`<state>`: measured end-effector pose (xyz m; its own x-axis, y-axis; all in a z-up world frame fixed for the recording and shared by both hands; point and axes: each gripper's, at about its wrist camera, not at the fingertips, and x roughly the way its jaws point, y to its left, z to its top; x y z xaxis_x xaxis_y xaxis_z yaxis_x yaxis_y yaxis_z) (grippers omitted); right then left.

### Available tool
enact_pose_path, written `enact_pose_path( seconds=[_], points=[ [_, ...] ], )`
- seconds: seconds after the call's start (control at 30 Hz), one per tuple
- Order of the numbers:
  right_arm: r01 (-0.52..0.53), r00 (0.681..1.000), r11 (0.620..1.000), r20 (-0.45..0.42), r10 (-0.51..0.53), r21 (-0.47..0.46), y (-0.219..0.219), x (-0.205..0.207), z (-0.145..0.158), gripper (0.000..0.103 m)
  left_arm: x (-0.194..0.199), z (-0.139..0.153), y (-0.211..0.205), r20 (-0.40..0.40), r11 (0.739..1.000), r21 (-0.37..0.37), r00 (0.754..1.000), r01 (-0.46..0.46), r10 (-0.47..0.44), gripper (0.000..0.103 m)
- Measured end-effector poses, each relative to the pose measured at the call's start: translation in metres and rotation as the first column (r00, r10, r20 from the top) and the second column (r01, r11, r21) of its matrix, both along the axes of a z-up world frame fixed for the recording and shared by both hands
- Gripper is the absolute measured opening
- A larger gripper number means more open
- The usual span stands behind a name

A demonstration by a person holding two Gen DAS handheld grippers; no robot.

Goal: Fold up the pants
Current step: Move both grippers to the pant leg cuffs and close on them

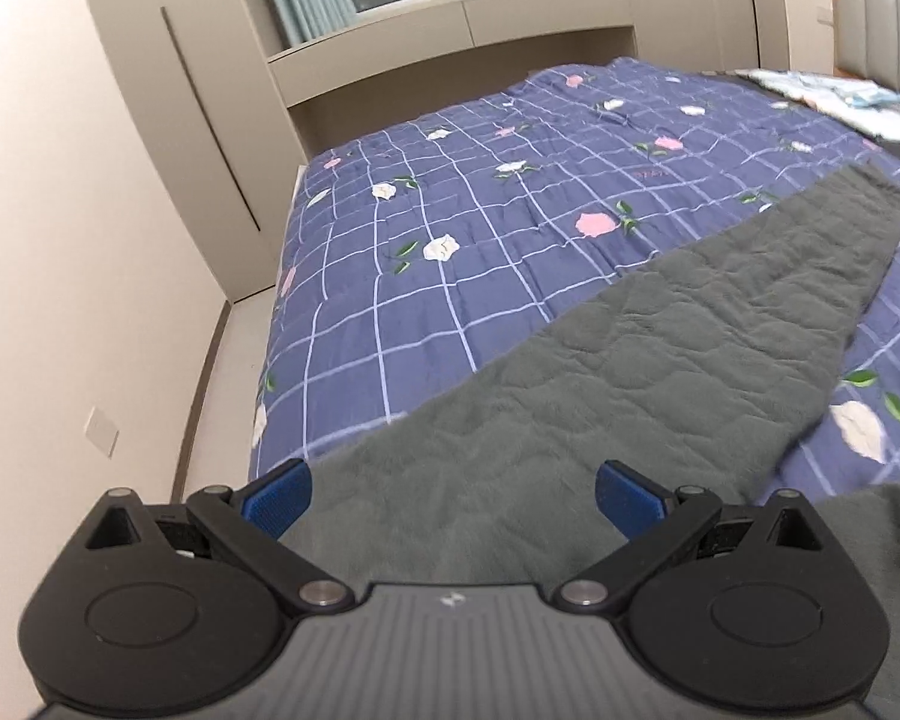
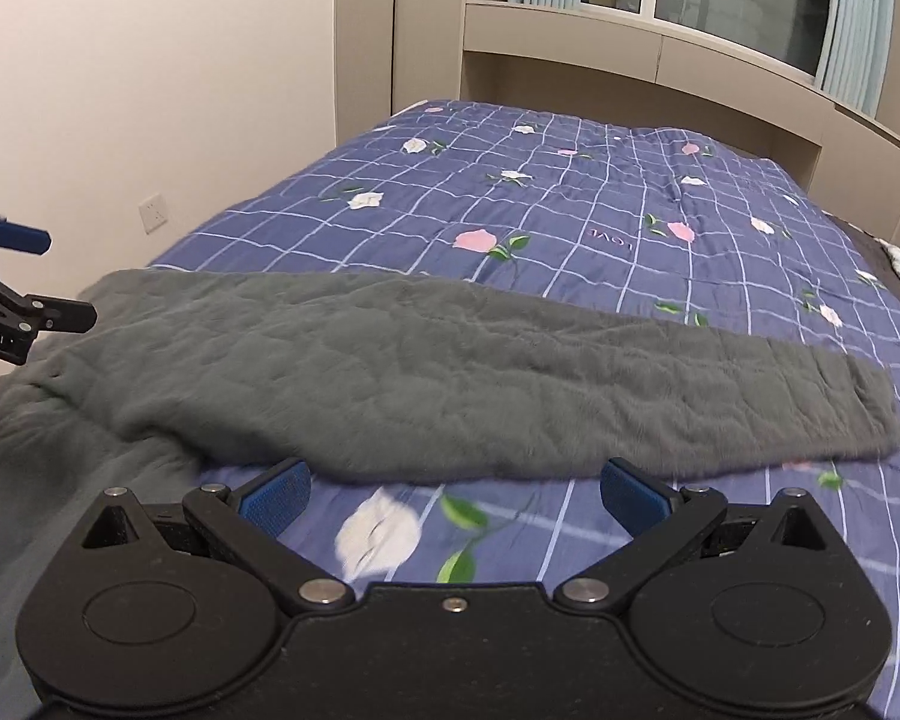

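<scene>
Lying flat on the quilt (image 2: 570,228) of the bed, the grey pants (image 2: 390,372) stretch one leg out across it. Left gripper (image 1: 453,501) hangs over the pants, jaws wide apart, holding nothing. Right gripper (image 2: 453,498) hangs just beside the leg's near edge, jaws likewise spread and empty.
</scene>
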<state>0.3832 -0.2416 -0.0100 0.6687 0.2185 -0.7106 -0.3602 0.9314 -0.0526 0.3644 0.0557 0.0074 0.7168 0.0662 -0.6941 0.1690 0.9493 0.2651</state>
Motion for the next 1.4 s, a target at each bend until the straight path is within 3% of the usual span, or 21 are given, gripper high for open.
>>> enact_pose_path(
  seconds=[0.23, 0.33, 0.4, 0.5, 0.7, 0.8, 0.93, 1.07, 1.2, 1.3, 1.4],
  points=[
    [-0.038, 0.999, 0.998, 0.004, 0.038, -0.044, 0.015, 0.045, -0.010, 0.103, 0.044, -0.016, 0.011, -0.008, 0.999, 0.026, 1.000, 0.028, -0.028, 0.103],
    [-0.104, 0.994, 0.994, 0.018, 0.104, -0.028, 0.021, 0.067, -0.012, 0.103, 0.059, -0.025, 0.017, -0.014, 0.998, 0.039, 0.999, 0.040, -0.039, 0.103],
    [-0.201, 0.979, 0.979, 0.037, 0.200, 0.023, 0.023, 0.083, -0.014, 0.103, 0.068, -0.031, 0.019, -0.021, 0.998, 0.041, 0.999, 0.046, -0.045, 0.103],
    [-0.398, 0.917, 0.914, 0.034, 0.397, 0.082, 0.028, 0.113, -0.021, 0.103, 0.081, -0.042, 0.026, -0.039, 0.998, 0.035, 0.998, 0.057, -0.056, 0.103],
    [-0.573, 0.817, 0.819, -0.094, 0.569, -0.024, 0.057, 0.168, -0.051, 0.103, 0.094, -0.063, 0.032, -0.067, 0.992, 0.066, 0.993, 0.103, -0.099, 0.103],
    [-0.572, 0.820, 0.816, -0.087, 0.566, -0.081, 0.067, 0.182, -0.059, 0.103, 0.098, -0.068, 0.035, -0.071, 0.991, 0.056, 0.990, 0.124, -0.120, 0.103],
    [-0.561, 0.827, 0.826, -0.088, 0.556, -0.055, 0.069, 0.205, -0.060, 0.103, 0.106, -0.071, 0.042, -0.074, 0.990, 0.034, 0.988, 0.140, -0.137, 0.103],
    [-0.546, 0.829, 0.837, -0.154, 0.538, -0.015, 0.068, 0.230, -0.067, 0.102, 0.120, -0.075, 0.057, -0.110, 0.983, -0.021, 0.977, 0.182, -0.183, 0.103],
    [-0.560, 0.807, 0.828, -0.218, 0.548, 0.008, 0.066, 0.238, -0.076, 0.102, 0.135, -0.078, 0.081, -0.166, 0.964, -0.148, 0.955, 0.222, -0.245, 0.103],
    [-0.561, 0.800, 0.827, -0.237, 0.551, 0.029, 0.064, 0.244, -0.078, 0.102, 0.147, -0.082, 0.100, -0.232, 0.945, -0.268, 0.939, 0.187, -0.252, 0.103],
    [-0.555, 0.794, 0.830, -0.264, 0.548, 0.053, 0.062, 0.250, -0.081, 0.102, 0.150, -0.082, 0.105, -0.258, 0.939, -0.278, 0.926, 0.202, -0.275, 0.103]
  ],
)
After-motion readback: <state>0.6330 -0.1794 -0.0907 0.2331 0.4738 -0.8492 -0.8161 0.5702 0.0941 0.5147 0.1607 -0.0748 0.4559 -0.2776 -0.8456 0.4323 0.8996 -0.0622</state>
